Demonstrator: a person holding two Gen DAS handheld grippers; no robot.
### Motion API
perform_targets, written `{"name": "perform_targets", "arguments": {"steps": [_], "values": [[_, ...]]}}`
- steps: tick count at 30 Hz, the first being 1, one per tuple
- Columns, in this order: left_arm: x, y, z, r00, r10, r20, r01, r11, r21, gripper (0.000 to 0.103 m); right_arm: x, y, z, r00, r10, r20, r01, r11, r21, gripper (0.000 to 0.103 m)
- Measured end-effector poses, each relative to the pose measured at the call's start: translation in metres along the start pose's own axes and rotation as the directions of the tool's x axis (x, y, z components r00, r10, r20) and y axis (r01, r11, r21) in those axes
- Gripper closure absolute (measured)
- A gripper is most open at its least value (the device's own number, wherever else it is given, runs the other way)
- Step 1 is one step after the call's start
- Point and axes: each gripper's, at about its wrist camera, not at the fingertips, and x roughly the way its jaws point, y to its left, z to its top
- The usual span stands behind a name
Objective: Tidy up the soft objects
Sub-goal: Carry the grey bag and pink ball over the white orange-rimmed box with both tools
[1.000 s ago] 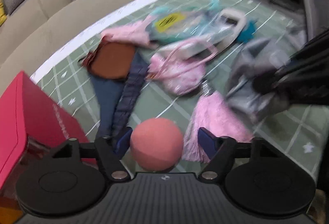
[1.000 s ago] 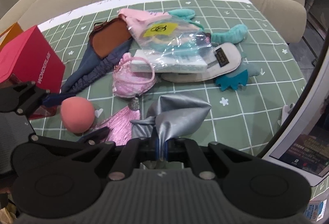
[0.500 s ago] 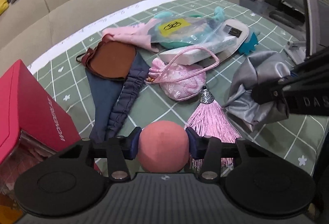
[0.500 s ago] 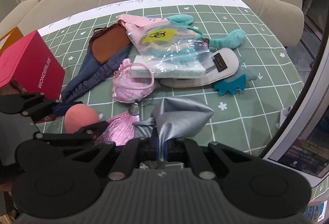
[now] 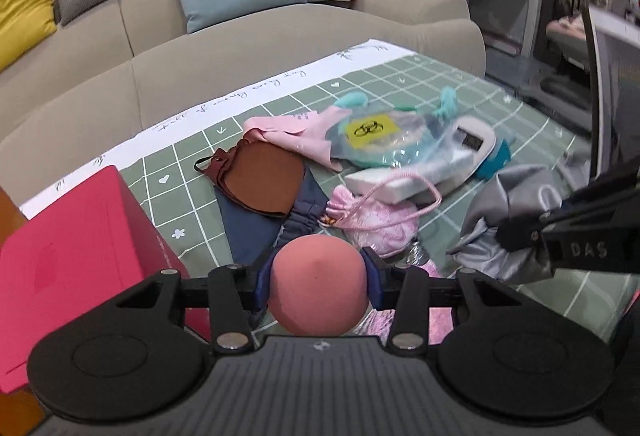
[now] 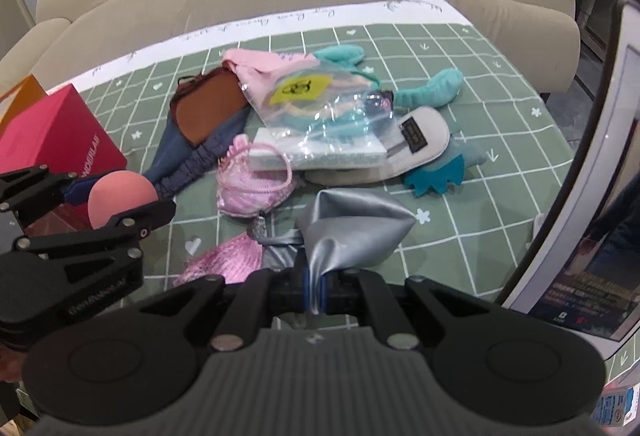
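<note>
The left gripper (image 5: 318,282) clamps the pink foam ball (image 5: 318,286) at its widest part, raised above the surface (image 6: 460,140) beside the red box (image 5: 76,256). The right gripper (image 6: 316,290) pinches a fold of silver fabric (image 6: 352,232), lifting it clear of the pile.

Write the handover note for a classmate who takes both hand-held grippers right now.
Left hand-held gripper: shut on the pink ball, lifted beside the red box.
Right hand-held gripper: shut on a corner of the silver cloth.
On the green mat: pink pouch, pink tassel, brown mask, navy cloth, clear bag, slipper.
Done: both items gripped.
Left: place them, then sort the pile.
</note>
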Motion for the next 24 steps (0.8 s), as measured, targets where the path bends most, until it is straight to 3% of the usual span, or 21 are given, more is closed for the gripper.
{"name": "perform_targets", "arguments": {"steps": [12, 17, 24], "values": [[-0.058, 0.030, 0.025, 0.999, -0.050, 0.014, 0.051, 0.991, -0.120, 0.052, -0.043, 0.017, 0.011, 0.995, 0.032, 0.098, -0.032, 0.999, -0.004, 0.101], [-0.080, 0.053, 0.031, 1.000, -0.019, -0.010, 0.017, 0.991, -0.131, 0.052, -0.063, 0.041, 0.019, 0.990, 0.041, 0.135, -0.036, 0.998, -0.044, 0.101], [-0.105, 0.095, 0.028, 0.998, 0.056, -0.027, -0.060, 0.982, -0.178, 0.052, -0.094, 0.098, 0.048, 0.967, 0.149, 0.205, -0.121, 0.982, -0.143, 0.101]]}}
